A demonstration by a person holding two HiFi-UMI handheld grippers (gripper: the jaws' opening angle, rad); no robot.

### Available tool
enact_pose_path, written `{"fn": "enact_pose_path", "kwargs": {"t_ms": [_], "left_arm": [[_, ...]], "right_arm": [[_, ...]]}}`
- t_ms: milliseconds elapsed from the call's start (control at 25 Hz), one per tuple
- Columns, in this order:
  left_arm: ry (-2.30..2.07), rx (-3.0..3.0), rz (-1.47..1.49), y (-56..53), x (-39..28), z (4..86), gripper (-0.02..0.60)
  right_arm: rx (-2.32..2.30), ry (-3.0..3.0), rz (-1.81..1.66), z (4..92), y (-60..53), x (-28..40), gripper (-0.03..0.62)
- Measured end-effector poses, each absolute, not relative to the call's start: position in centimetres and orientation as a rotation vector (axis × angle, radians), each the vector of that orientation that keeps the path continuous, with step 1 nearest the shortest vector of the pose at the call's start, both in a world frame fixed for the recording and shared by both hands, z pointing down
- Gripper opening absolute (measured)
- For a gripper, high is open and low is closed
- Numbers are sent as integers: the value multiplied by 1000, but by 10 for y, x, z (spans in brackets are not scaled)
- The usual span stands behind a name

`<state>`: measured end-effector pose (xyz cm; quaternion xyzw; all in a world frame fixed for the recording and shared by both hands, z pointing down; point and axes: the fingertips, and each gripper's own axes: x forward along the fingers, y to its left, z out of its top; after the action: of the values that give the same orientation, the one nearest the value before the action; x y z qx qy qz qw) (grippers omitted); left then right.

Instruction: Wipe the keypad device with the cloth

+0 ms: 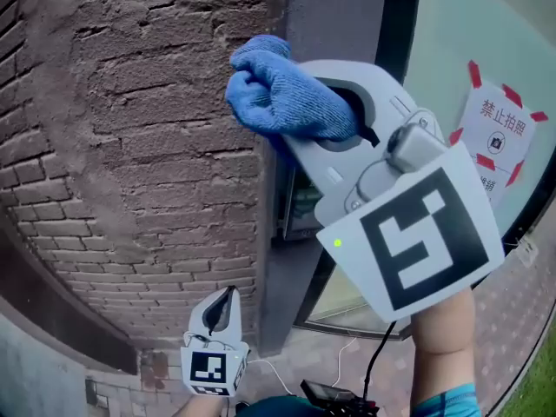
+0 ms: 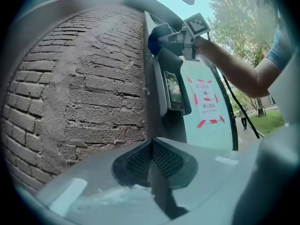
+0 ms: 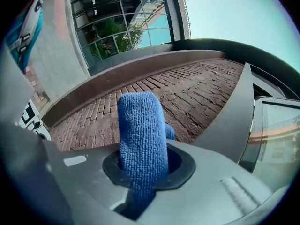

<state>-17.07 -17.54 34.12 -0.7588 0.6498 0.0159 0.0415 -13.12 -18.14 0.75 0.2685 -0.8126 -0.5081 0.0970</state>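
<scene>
The head view faces the keypad device (image 1: 300,200) from close by, with the brick wall (image 1: 148,137) to its left. The left gripper view looks up at the device (image 2: 174,90) from lower and farther back, sharing that wall (image 2: 84,93). The right gripper view sits nearest, by the device's top, looking along the wall (image 3: 154,93).

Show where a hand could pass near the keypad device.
Free: along the brick wall, left of the grey pillar; below the dark keypad device, above the left gripper. Crowded: the device's top, where the right gripper holds the blue microfibre cloth.

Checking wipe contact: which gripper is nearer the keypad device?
Right. The right gripper, shut on the blue cloth, is at the top of the keypad device; the left gripper hangs shut, well below it.
</scene>
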Motion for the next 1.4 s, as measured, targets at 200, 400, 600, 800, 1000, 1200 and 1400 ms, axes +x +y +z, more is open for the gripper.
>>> {"fn": "enact_pose_path", "kwargs": {"t_ms": [200,400,600,800,1000,1200,1400], "left_arm": [[2026,-2295,37,-173,-184,342,5],[1964,-2223,46,-190,-189,277,3],[1857,-2127,91,-199,-176,192,4],[1810,-2116,120,-208,-161,163,4],[1823,-2120,124,-207,-164,176,5],[1880,-2090,120,-199,-183,186,5],[1903,-2097,98,-200,-193,196,5]], "right_arm": [[911,-2439,-1522,-3,-180,-111,44],[1244,-2383,-1361,-20,-218,-43,44],[1218,-2370,-1305,-10,-234,-30,44],[1117,-2332,-1360,0,-220,-72,44],[945,-2317,-1535,5,-180,-126,44],[950,-2155,-1704,19,-167,-146,44],[978,-2031,-1801,66,-155,-154,44]]}}
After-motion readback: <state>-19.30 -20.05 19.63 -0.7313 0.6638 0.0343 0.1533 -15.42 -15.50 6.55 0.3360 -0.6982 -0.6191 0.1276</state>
